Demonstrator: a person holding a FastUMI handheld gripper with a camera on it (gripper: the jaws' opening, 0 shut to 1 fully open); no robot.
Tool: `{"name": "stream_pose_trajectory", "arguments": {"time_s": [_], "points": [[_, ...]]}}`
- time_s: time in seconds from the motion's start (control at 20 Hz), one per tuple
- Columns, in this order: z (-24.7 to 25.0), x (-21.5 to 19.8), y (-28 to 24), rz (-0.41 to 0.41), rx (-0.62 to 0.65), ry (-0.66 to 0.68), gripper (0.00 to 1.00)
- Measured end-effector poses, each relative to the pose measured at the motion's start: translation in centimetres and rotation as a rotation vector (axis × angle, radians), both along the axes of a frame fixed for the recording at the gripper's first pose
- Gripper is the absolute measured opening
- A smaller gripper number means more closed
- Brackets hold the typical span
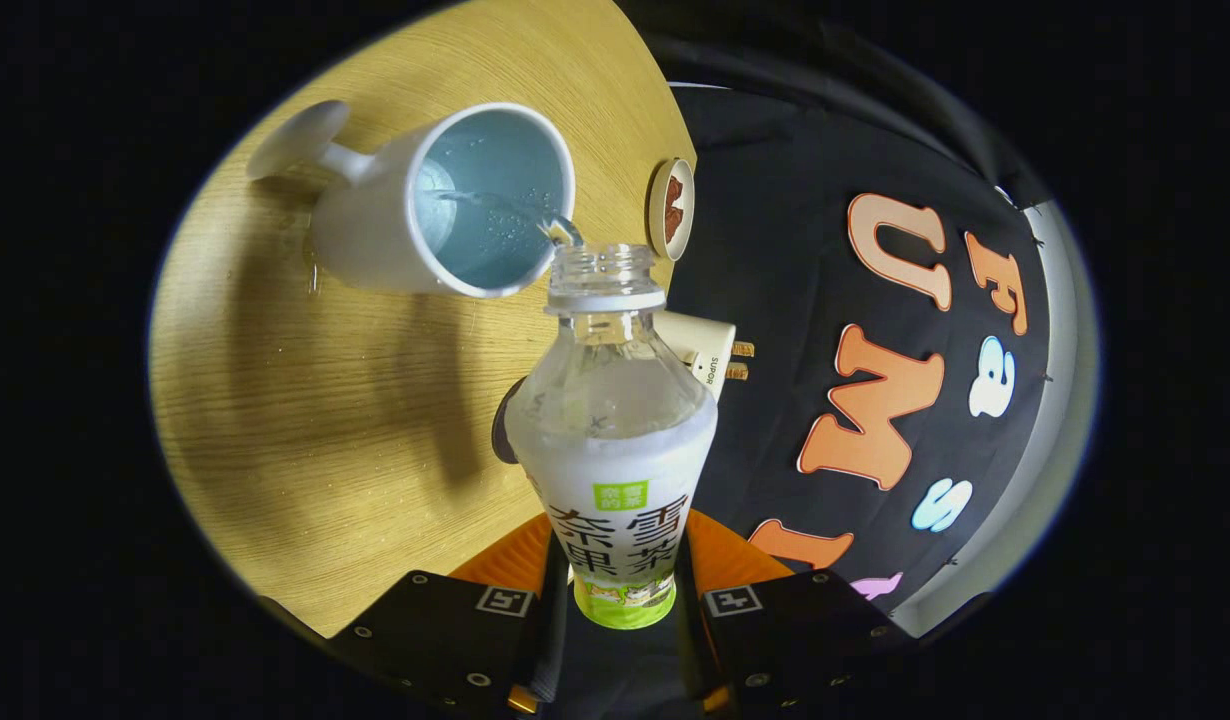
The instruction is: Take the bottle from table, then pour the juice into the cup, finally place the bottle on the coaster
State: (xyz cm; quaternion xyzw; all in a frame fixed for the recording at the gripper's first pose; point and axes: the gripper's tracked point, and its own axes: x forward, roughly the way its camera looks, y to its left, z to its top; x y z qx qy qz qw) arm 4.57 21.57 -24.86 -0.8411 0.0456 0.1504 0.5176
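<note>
Gripper [615, 610], bottom centre, its two fingers closed against the sides of the bottle [615, 450], which is uncapped and carries a printed label; behind the bottle, a cream appliance [703, 352] marked "SUPOR"; bottle mouth at the rim of the white cup [445, 205], upper left, liquid streaming in; coaster [671, 208] beyond, at the edge of the wooden table [305, 420].

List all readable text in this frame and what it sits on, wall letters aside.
"SUPOR": on the cream device just behind the bottle.
Bottle label: large printed characters, lower rows partly hidden by the gripper, which is shut on the bottle; the small print is too small to read.
Cup and coaster: no text.
</note>
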Motion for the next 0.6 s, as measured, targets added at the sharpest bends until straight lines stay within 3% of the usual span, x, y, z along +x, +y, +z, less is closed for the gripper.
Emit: {"name": "stream_pose_trajectory", "arguments": {"time_s": [0.6], "points": [[-0.23,0.38,-0.47,0.007,-0.036,-0.005,0.48]]}}
